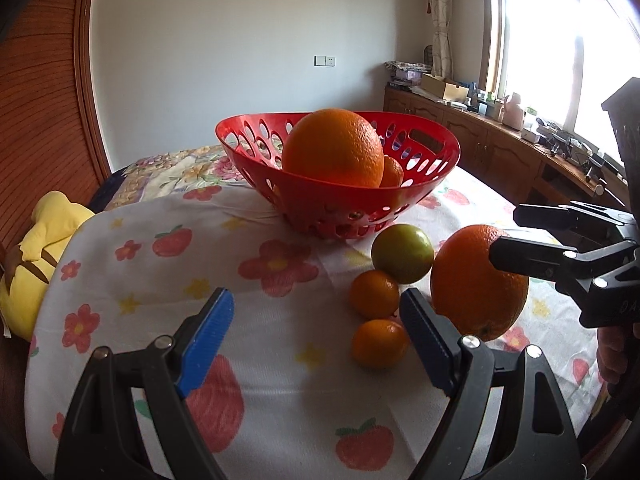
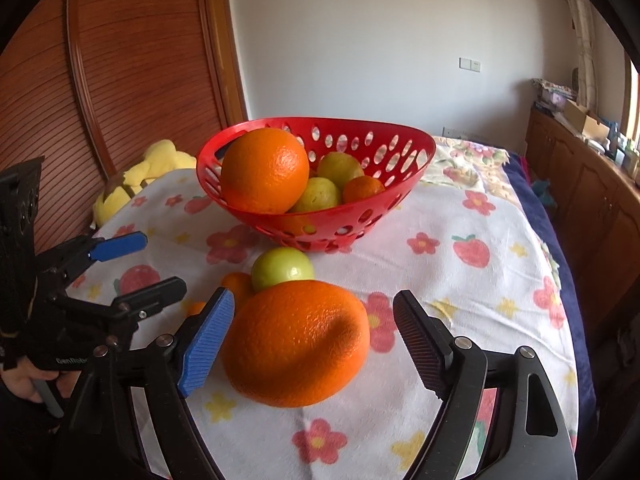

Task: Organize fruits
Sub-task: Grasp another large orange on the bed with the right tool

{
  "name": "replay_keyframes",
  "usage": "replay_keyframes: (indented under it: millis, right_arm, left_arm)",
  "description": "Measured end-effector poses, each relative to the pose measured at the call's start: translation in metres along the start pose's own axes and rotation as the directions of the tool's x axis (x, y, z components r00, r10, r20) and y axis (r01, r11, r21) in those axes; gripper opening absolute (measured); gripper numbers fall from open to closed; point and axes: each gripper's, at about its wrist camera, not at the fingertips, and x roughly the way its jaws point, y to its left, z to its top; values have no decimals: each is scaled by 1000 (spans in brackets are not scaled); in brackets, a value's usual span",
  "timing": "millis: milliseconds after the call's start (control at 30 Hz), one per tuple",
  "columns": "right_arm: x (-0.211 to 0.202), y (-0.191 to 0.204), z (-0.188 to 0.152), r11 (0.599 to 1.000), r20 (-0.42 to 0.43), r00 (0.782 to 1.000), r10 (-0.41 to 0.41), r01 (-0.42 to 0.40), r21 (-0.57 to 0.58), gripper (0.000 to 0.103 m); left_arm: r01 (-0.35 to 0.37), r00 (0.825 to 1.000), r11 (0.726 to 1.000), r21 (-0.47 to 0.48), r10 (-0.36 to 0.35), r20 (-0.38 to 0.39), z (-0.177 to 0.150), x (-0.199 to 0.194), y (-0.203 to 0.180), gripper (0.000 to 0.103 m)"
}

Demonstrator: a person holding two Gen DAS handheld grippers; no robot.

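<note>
Only "GenRobo" reads, cut off, on the left tool (image 2: 160,276).

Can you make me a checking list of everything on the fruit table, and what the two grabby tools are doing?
Surface: white cloth with printed flowers and strawberries.
Job's things: red perforated plastic basket holds a large orange, two yellow-green fruits and a small orange. Outside it: another large dented orange, a green round fruit, two small tangerines.
Clutter: yellow plush toy at the cloth's edge.
Grippers: left tool open, empty; right tool open around the dented orange, pads not pressing.
Cables: nothing seen.
Surroundings: wooden slatted door, white wall, window, cluttered wooden cabinets.
</note>
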Motion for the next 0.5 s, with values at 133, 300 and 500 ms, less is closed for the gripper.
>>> replay_keyframes:
  millis: [133, 300, 500]
  right_arm:
    - [5, 2, -3, 1000, -15, 1000, 3, -2, 10, 86]
    - [10, 5, -7, 1000, -36, 999, 2, -2, 8, 87]
    - [18, 6, -11, 1000, -56, 998, 17, -16, 13, 90]
  left_arm:
    - [4, 1000, 1000, -3, -4, -3, -6, 1, 1, 85]
    - [3, 1000, 1000, -10, -3, -5, -6, 1, 4, 85]
    - [-5, 1000, 1000, 0, 5, -6, -7, 1, 3, 85]
